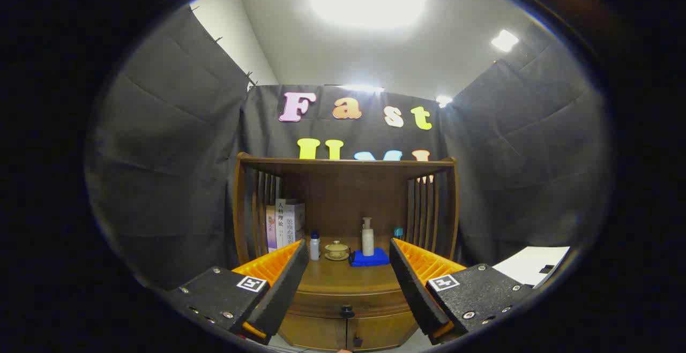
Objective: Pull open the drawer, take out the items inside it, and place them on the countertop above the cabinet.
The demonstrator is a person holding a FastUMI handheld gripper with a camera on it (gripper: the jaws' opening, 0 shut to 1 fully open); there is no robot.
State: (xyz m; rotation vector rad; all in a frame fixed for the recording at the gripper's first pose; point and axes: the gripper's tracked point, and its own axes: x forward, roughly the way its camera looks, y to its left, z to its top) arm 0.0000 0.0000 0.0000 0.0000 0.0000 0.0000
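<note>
My gripper (348, 272) is spread wide, nothing between the fingers. It hangs in free air, facing the wooden cabinet (343, 299) square-on and well apart from it.

Key relation: the drawer knob (347, 308) sits ahead of the fingers and below their tips, almost on the midline between them, a shade toward the left finger. The drawer front (327, 306) is the curved band just under the countertop edge; it looks fully closed, flush with the cabinet face. Its long axis runs side to side, across my finger line; the pull direction should be straight back toward me. A second, smaller pull (356, 339) sits lower, on the cabinet doors, just right of the midline. I must not confuse the two.

Beyond and above the knob lies the countertop (332, 278), seen through the gap between my fingers. On it, at the back: a small white bottle (315, 246) toward the left finger, a lidded tea bowl on a saucer (336, 250) near the middle, a tall pump bottle (367, 238) standing on a folded blue cloth (370, 257) toward the right finger. Books (286, 223) stand upright against the slatted left side of the shelf frame.

Judgement: task not started. The next move calls for lowering and advancing so the knob comes between the fingertips, then closing. The bare front strip of countertop seems the likely spot for the drawer's items. The contents are hidden.
</note>
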